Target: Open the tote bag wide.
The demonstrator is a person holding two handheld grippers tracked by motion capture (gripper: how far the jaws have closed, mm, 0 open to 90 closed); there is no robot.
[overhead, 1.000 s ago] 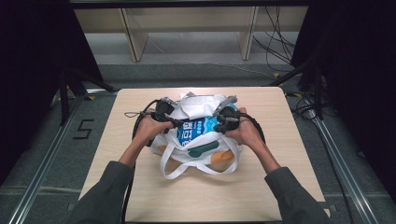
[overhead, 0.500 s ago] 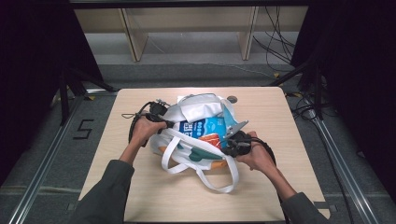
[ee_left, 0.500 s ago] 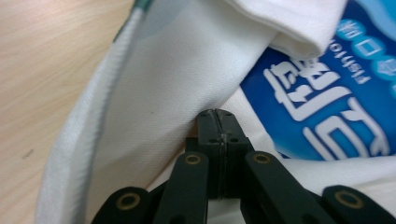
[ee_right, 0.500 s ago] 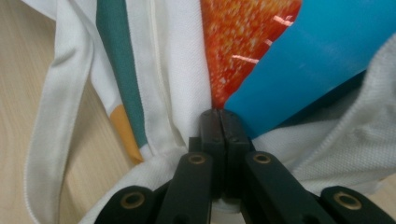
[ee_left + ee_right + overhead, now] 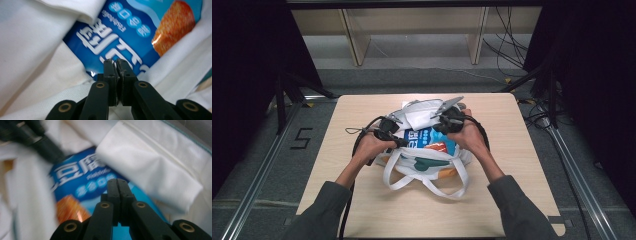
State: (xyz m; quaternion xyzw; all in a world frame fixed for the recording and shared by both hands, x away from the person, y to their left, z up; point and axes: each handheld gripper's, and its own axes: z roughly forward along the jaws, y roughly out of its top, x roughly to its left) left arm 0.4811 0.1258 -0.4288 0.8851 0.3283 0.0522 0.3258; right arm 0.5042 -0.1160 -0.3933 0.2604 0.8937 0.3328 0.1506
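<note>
A white tote bag [image 5: 427,155] is lying at the centre of the surface [image 5: 532,185], its two handles looping toward six o'clock, with a blue snack packet [image 5: 427,140] showing through its open mouth. The left gripper [image 5: 399,141] is sitting at the bag's nine o'clock edge and the right gripper [image 5: 438,126] at about one o'clock, each held in a hand coming up from the bottom of the high view.

In the left gripper view the jaws are standing closed together, tips over the packet [image 5: 120,37]; whether a fold of bag cloth [image 5: 32,45] is pinched between them is hard to tell. In the right gripper view the jaws are likewise pressed shut with nothing visibly between them, hovering above the packet [image 5: 75,185] beside a folded flap of the bag [image 5: 150,170].

That view is blurring badly, and the dark shape at its upper left cannot be made out. The packet's lower part is hiding under cloth, and an orange item at the bag's six o'clock side is barely showing.
</note>
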